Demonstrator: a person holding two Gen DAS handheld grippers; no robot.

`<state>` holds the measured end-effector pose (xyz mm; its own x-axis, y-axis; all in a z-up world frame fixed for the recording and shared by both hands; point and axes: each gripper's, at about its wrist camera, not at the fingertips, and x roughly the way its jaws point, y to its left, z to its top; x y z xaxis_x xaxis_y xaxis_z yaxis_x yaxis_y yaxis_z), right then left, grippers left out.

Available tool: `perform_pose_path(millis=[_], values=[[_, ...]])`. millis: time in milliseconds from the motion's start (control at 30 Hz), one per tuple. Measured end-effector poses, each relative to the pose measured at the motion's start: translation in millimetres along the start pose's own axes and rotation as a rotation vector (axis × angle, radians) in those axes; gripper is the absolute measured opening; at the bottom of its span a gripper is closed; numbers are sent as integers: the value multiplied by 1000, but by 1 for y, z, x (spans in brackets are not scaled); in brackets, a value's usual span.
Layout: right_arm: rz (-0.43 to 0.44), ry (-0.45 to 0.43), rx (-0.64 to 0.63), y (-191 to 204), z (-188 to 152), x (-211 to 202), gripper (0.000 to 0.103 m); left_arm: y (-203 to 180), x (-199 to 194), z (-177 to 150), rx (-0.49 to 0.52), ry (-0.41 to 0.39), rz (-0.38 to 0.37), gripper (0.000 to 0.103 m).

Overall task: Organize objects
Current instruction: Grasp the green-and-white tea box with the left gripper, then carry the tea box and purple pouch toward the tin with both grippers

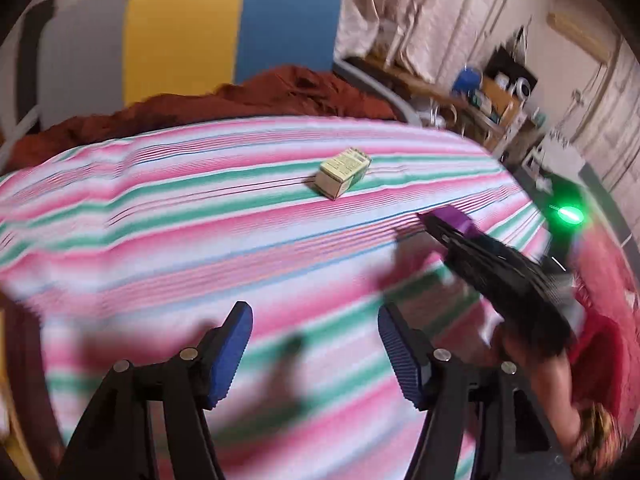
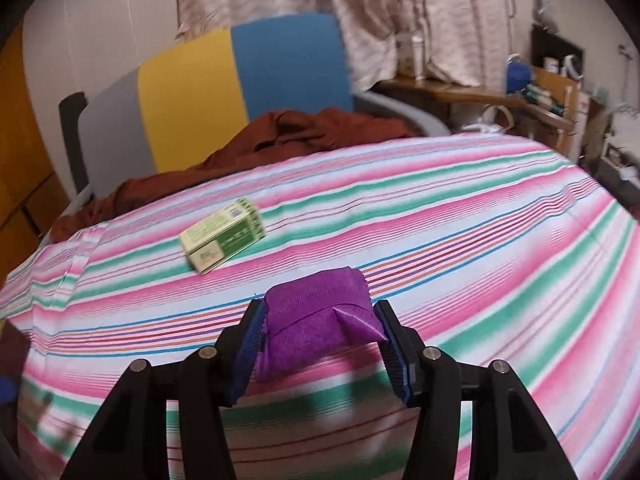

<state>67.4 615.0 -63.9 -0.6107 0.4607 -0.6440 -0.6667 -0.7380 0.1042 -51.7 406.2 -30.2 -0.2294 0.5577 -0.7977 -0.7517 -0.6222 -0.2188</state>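
Note:
A small pale green and cream box (image 1: 344,172) (image 2: 224,240) lies on the striped pink, green and white bedsheet (image 1: 160,216) (image 2: 480,220). My right gripper (image 2: 320,312) is shut on a purple wrapped packet (image 2: 320,320), with a blue pad pressing on each side. In the left wrist view that packet (image 1: 454,220) shows at the tip of the right gripper (image 1: 444,228), right of the box. My left gripper (image 1: 315,316) hangs open over the sheet with nothing between its blue pads. The box lies well ahead of it.
A rumpled rust-brown blanket (image 1: 240,100) (image 2: 300,132) lies at the bed's far end against a grey, yellow and blue headboard (image 1: 184,28) (image 2: 192,92). Cluttered shelves (image 1: 492,92) (image 2: 552,88) stand beyond the right edge. A bare forearm (image 1: 540,380) holds the right gripper.

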Motion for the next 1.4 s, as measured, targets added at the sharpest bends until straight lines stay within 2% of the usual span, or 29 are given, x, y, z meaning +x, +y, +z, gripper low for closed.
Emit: perform_pose_path(millis=[100,333,433,500,567,667,733,900,1100,1267,1400], values=[[-20,-34,-30,6,0,-5,56,-10,38,27,36,39,-15,68],[-31,-23,13,-3,1,2,56,-27,106,85,153,34,67,69],[-32,-11,46,-9,1,5,56,-33,122,97,187,31,55,69],[-30,-4,60,-12,-1,7,56,-37,129,100,199,28,22,69],[-34,-1,69,-14,-2,7,56,-38,135,98,206,19,-3,65],[-35,2,66,-13,-3,8,56,-38,135,92,228,-32,39,37],[-37,1,62,-13,-3,8,56,-32,132,91,206,-44,30,30],[-42,2,50,-10,-4,9,56,-26,121,79,187,-71,28,30],[-59,-8,31,-6,-4,7,56,-24,94,53,160,-129,65,30],[-91,-41,-32,7,-4,0,56,-31,62,24,198,-185,68,30],[-104,-60,-66,16,-7,-10,56,-25,37,-2,179,-190,66,30]])
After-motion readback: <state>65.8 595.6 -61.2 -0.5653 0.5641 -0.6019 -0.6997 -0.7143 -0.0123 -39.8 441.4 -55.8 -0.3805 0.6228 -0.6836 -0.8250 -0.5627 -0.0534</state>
